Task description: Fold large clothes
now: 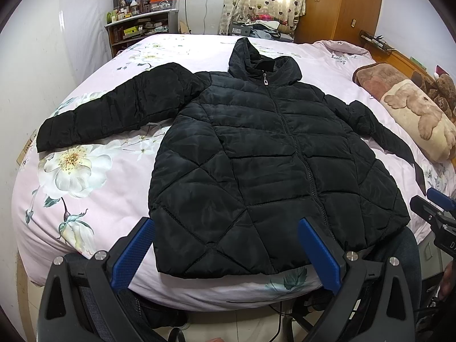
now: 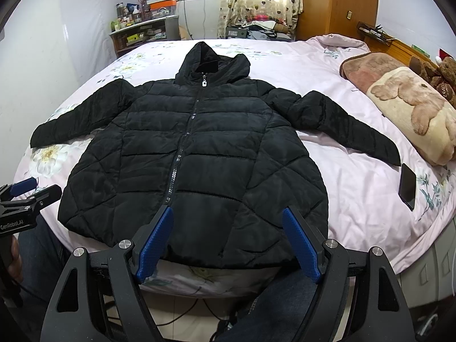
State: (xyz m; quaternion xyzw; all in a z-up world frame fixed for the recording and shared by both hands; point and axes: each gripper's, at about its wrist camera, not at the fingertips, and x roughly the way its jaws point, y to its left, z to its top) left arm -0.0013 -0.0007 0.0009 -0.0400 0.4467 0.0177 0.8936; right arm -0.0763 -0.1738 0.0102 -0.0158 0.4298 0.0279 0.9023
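A black quilted hooded jacket [image 1: 256, 148] [image 2: 193, 154] lies flat and zipped on the pink floral bed [image 1: 94, 199] [image 2: 356, 188], both sleeves spread outward, hood toward the far side. My left gripper [image 1: 228, 225] hovers open above the near hem, nothing between its blue pads [image 1: 134, 250]. My right gripper [image 2: 228, 213] is likewise open over the hem, right of the zipper. Each gripper shows at the edge of the other's view: the right gripper [image 1: 436, 208] and the left gripper [image 2: 31, 191].
A black phone [image 2: 407, 185] lies on the bed near the right sleeve cuff. A bear-print pillow [image 2: 413, 108] and plush toys sit at the right. Cluttered shelves [image 1: 139, 25], a wardrobe [image 1: 339, 5] and a curtained window stand beyond. The person's legs are below the bed edge.
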